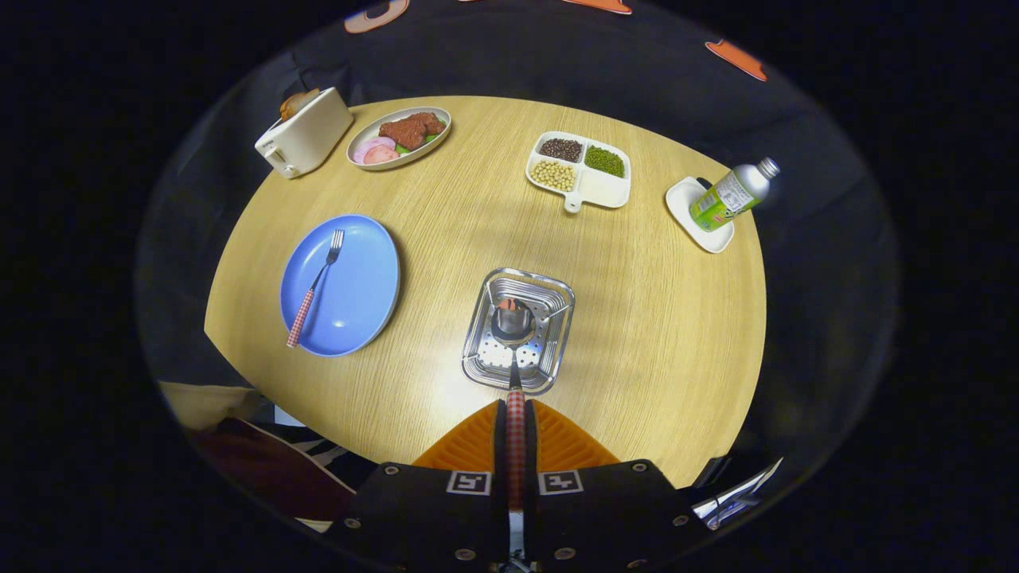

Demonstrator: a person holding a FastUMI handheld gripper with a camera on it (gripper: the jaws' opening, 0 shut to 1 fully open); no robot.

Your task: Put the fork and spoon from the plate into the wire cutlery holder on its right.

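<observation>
Pinched between the gripper [515, 446] fingers, at the bottom centre of the gripper view, is the red-and-white checked handle of a steel spoon [513, 350]; both fingers press on it from either side. The spoon's shiny bowl hangs ahead of the fingers, directly over the square, perforated steel cutlery holder [519, 329] that sits at the middle of the round, pale wooden table [653, 318]. Whether the bowl is already inside the holder's rim or just above it is hard to tell from this angle.

Left of the holder, in the left half of the frame, lies the round blue plate [342, 284] with the checked-handled fork [315, 288] resting on it, tines pointing toward the far side of the table. The fork is untouched, so I judge the task about half done.

For the step in hand, the spoon should go down bowl first, kept over the holder's middle so it clears the walls, and the fingers should part only once the bowl rests on the perforated floor; letting go early risks a clatter or a tip over the rim.

Farther back stand a cream toaster [305, 132], an oval dish of meat slices [399, 137], a white divided tray of beans [579, 170] and a tilted metal bottle [732, 196] on a white coaster.
</observation>
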